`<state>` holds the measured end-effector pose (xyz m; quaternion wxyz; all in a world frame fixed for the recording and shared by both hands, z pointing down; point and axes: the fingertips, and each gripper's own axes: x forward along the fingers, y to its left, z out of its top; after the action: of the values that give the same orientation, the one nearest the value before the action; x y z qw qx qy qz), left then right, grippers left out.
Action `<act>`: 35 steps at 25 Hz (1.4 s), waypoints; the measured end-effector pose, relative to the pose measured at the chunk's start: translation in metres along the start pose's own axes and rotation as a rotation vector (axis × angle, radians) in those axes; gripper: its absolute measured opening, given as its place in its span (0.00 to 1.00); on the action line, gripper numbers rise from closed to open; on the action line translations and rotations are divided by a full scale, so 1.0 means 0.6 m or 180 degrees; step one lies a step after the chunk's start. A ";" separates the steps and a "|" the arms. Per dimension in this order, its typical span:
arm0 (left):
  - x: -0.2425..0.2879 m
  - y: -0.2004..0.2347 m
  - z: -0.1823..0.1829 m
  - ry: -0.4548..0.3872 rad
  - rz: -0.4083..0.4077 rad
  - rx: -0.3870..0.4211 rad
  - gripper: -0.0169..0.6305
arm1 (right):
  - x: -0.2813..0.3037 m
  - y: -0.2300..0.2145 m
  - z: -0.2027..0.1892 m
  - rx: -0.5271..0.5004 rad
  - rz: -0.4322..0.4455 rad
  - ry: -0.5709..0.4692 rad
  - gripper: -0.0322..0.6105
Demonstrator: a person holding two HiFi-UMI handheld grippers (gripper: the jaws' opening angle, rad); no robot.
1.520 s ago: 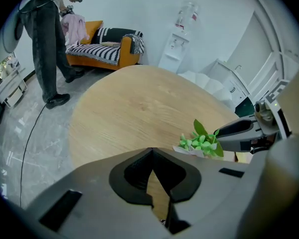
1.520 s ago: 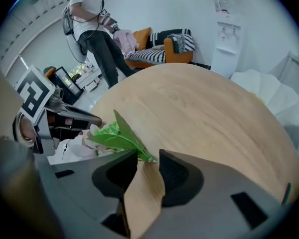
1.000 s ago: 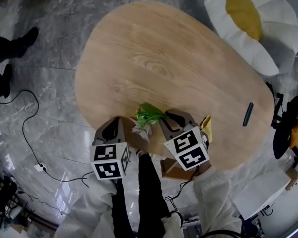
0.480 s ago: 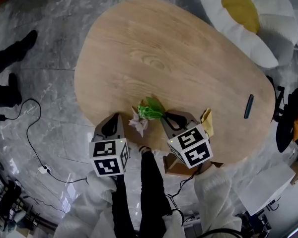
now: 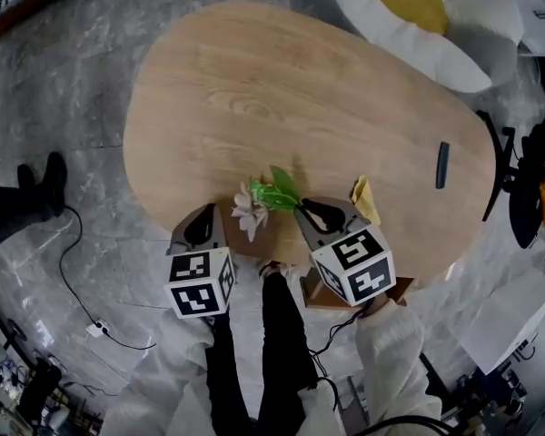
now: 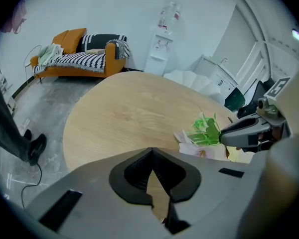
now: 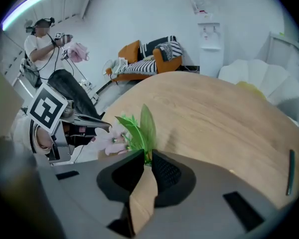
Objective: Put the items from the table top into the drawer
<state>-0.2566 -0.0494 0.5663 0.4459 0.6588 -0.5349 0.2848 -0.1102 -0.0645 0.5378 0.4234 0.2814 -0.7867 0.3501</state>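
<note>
At the near edge of the surface (image 5: 254, 89), items as they stand:

1. Artificial flower sprig (image 5: 263, 198): green leaves, pale pink blossoms. It is held by its leafy end and seems to hang just clear of the wood, with a shadow beneath. Its long axis runs along the near edge, blossoms toward the left and leaves at the jaws.

2. Right hand-held gripper (image 5: 297, 209): its jaws have just been closing and are now clamped on the sprig's green stem (image 7: 134, 131), which stands between the pads. The sprig juts out beyond the tips toward the other tool.

3. Left hand-held gripper (image 5: 213, 210): its jaws are together with nothing in them. It is just beside the blossoms, not touching.

4. Drawer (image 5: 316, 296): apparently the open wooden box under the near edge, below and behind the right tool. The right hand is therefore the nearer one, and the carry would go back and down.

5. Yellow folded piece (image 5: 363, 198): lying just right of the right tool.

6. Dark pen-like stick (image 5: 442, 164): lying well apart, toward the far right rim.
</note>
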 end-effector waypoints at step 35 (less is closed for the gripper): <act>-0.053 -0.322 -0.027 0.0306 -0.1247 0.1963 0.02 | -0.282 -0.023 -0.263 0.2323 -0.1513 -0.1143 0.21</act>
<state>-0.0778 -0.0147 0.4920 0.2970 0.8380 -0.2660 0.3724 0.0558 0.0763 0.4585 0.2225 0.6402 -0.5869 0.4429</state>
